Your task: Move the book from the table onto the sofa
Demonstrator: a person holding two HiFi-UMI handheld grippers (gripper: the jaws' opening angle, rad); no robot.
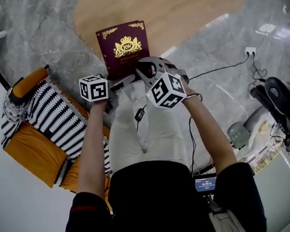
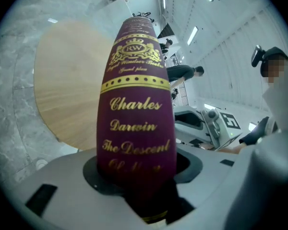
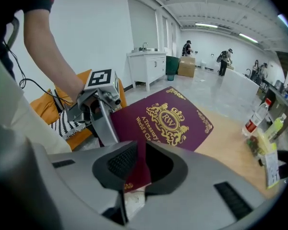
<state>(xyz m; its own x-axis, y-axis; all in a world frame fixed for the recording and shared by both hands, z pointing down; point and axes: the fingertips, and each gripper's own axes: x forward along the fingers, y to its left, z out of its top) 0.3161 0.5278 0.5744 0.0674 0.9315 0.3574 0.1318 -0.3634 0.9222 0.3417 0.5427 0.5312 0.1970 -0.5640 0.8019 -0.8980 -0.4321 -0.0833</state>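
Hanging in the air between both tools: maroon hardback book (image 1: 124, 47) with a gold crest and gold border on its front cover. The cover faces up, tilted, and the spine is at the person's left.

Left hand-held gripper (image 1: 127, 79): clenched on the book's spine. In the left gripper view the spine stands between the jaws, both pressed against it. Gold lettering there reads "Charles Darwin, The Descent Of Man".

Right hand-held gripper (image 1: 148, 67): grasping the near edge of the front cover. In the right gripper view the dark ribbed pads (image 3: 119, 161) are pinched on the thin maroon board, close to the corner.

Each tool's marker cube sits just behind its jaws, with a bare forearm (image 1: 93, 149) running back from it.

Location: in the head view the book's far end overlaps the near rim of the round light-wood counter (image 1: 183, 8); its near end is above the grey marble floor (image 1: 48, 28).

Orange sofa (image 1: 26, 151): at the person's left, lower in the frame than the book and apart from it. A black-and-white striped throw (image 1: 53, 112) is draped across it.

Bottles (image 3: 252, 121) stand at the counter's far right in the right gripper view.
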